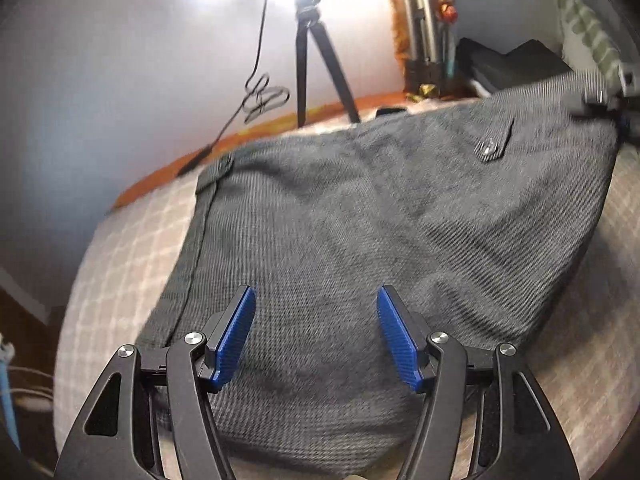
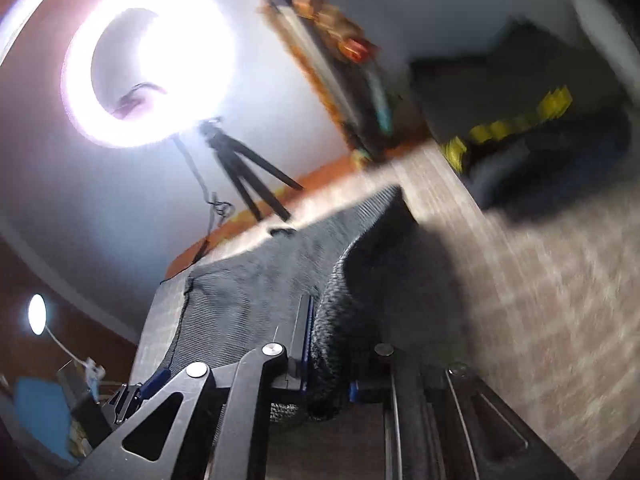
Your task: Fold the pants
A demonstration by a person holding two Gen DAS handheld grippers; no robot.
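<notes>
Dark grey pants (image 1: 360,220) lie spread on a checked bedspread (image 1: 120,264), with a buttoned pocket flap (image 1: 494,142) toward the far right. My left gripper (image 1: 316,312) is open, its blue pads (image 1: 236,336) hovering just above the near part of the pants, holding nothing. My right gripper (image 2: 320,320) is shut on a bunched edge of the pants (image 2: 336,320) and holds it lifted off the bed. It also shows at the far right of the left wrist view (image 1: 608,98), gripping the pants' far corner.
A black tripod (image 1: 312,60) with a bright ring light (image 2: 148,60) and a dangling cable (image 1: 260,96) stands beyond the bed. Dark boxes (image 1: 504,64) and a decorated frame (image 1: 424,28) are at the back right. The bedspread (image 2: 540,280) extends right.
</notes>
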